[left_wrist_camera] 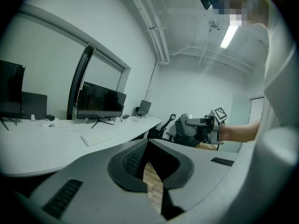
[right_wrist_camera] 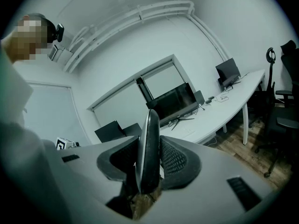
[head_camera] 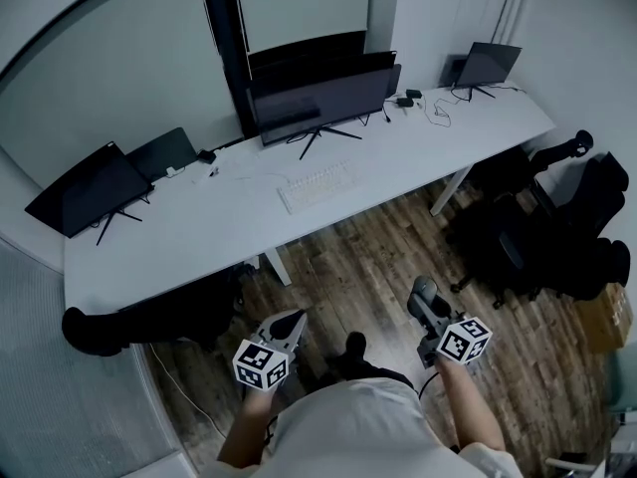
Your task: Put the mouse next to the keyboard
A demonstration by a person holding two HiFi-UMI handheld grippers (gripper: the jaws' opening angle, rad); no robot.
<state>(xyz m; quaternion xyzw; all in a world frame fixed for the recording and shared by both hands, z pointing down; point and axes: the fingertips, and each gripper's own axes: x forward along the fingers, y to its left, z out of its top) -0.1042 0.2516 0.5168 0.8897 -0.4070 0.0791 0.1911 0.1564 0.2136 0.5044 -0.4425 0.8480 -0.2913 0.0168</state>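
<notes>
Your right gripper (right_wrist_camera: 148, 148) pinches the one mouse (right_wrist_camera: 146, 122) edge-on, well short of the single keyboard (head_camera: 317, 185) (on the desk (head_camera: 199, 242)); your left gripper (left_wrist_camera: 147, 144) is pressed together, empty.

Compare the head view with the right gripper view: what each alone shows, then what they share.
Head view only: the flat white keyboard lying on the long white desk. Right gripper view only: the right gripper, jaws shut on the dark, silver-edged mouse, held edge-on. Both: that desk, the wide black monitor and the black office chairs.
</notes>
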